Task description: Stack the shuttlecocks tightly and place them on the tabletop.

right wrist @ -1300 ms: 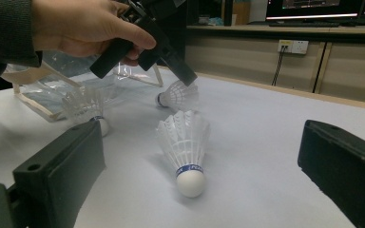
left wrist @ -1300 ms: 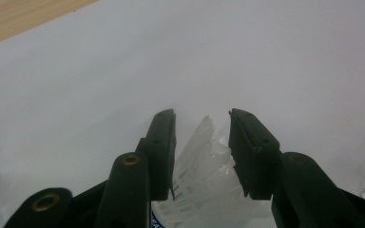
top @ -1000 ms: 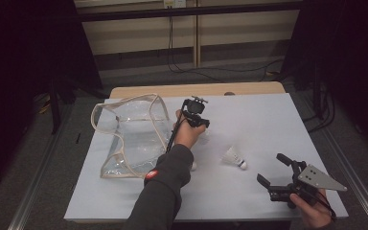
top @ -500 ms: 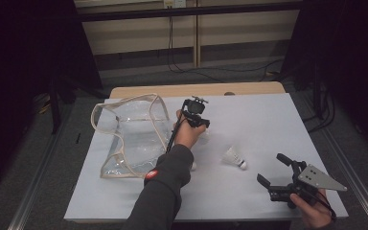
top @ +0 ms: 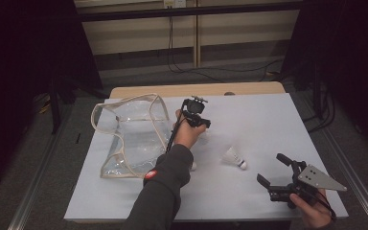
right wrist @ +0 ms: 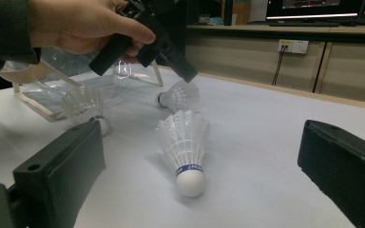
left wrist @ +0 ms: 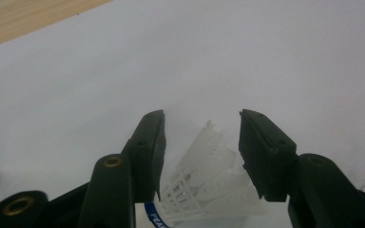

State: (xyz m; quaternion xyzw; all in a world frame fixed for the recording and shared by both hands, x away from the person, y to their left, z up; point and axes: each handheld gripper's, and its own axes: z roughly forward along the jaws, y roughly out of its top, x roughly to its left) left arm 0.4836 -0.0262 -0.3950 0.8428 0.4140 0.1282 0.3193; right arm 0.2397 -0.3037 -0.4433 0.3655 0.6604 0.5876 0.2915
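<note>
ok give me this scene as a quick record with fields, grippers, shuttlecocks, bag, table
left gripper: jaws have just been opening, apart, a shuttlecock between them, pads not pressing on it
shuttlecock at left gripper: white, blue band, lying on the table
right gripper: open, holding nothing, near corner of the table
middle shuttlecock: on its side, cork toward the right gripper
third shuttlecock: lying near the bag
bag: clear plastic, beige trim, left part of the table
table: white top
</note>
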